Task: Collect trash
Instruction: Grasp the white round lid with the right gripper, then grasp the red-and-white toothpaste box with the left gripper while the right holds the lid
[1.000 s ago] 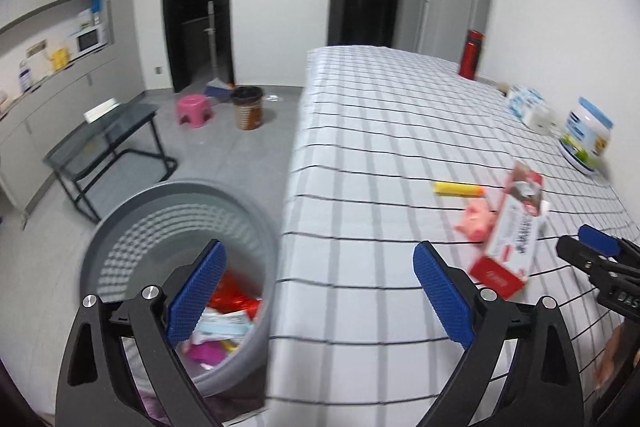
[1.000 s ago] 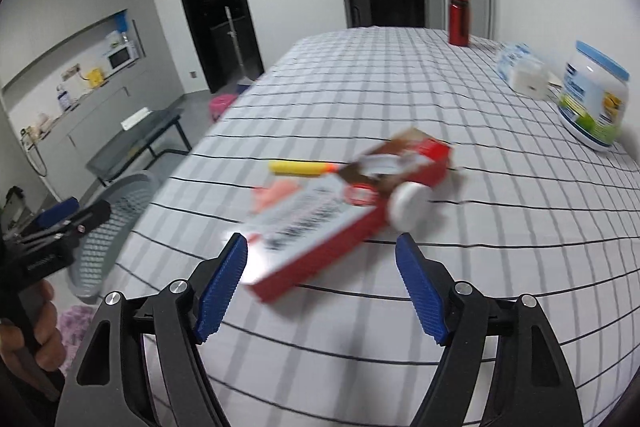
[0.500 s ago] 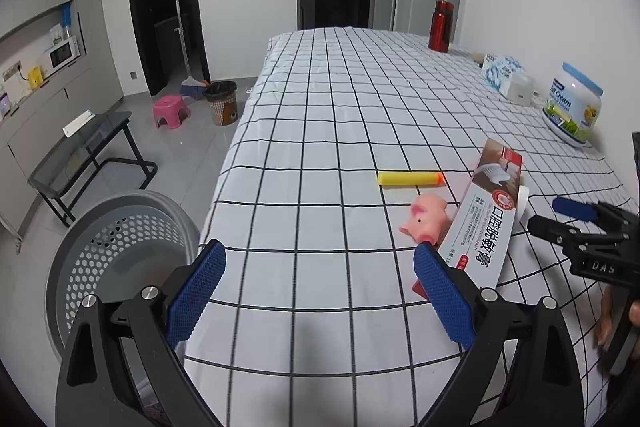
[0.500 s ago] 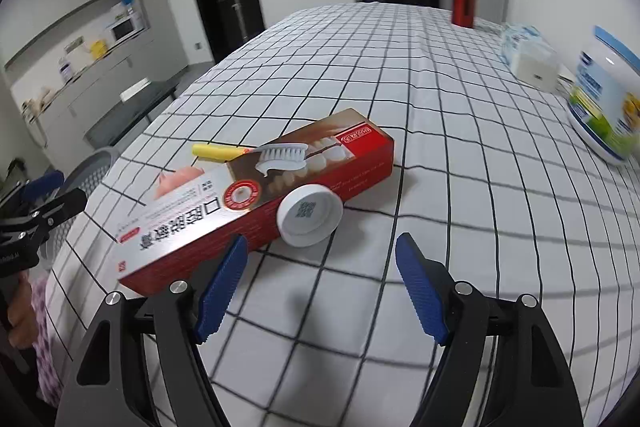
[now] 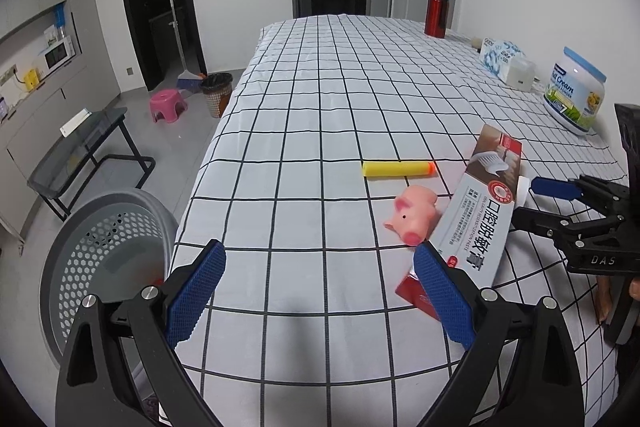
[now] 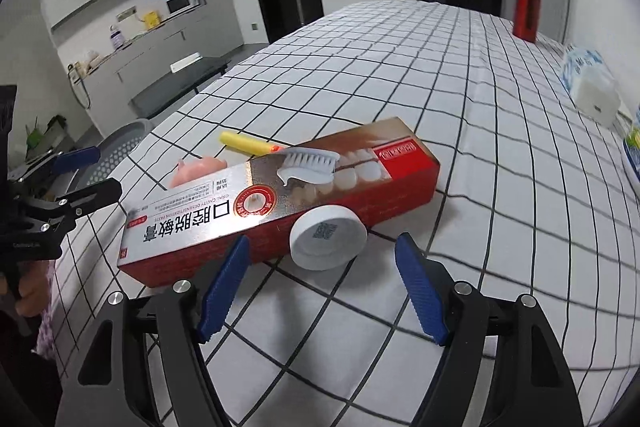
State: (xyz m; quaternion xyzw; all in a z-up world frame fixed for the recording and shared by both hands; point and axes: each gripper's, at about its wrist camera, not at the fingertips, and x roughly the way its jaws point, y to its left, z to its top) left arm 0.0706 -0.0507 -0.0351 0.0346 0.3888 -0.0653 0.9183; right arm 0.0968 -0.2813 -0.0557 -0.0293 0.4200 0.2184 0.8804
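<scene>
Grey floor and white walls frame a long table under a white cloth with a black grid (image 5: pixel 320 107), its far end reaching toward two dark doorways. Beside the table's near left corner stands a grey perforated basket (image 5: pixel 100 251) on the floor; farther off are a dark glass-topped side table (image 5: pixel 80 147), a pink stool (image 5: pixel 168 105), a small brown bin (image 5: pixel 216 93) and a broom leaning in the doorway. A wall niche on the left holds a microwave (image 5: pixel 56 55).

On the cloth, a red and silver toothpaste box (image 6: pixel 280 199) lies flat, with a white round lid (image 6: pixel 328 237) touching its near side. Just beyond the box are a pink rubber pig (image 5: pixel 414 213) and a yellow foam dart (image 5: pixel 398 169). Along the wall side stand a red bottle (image 5: pixel 437 10), a tissue pack (image 5: pixel 502 61) and a milk powder tub (image 5: pixel 574 91).

Both tools are spread wide and hold nothing. The left gripper (image 5: pixel 320 295) hovers over the table's near edge, its right finger close to the end of the box. The right gripper (image 6: pixel 322 289) sits low over the cloth, the white lid between its fingers but not touching them.
</scene>
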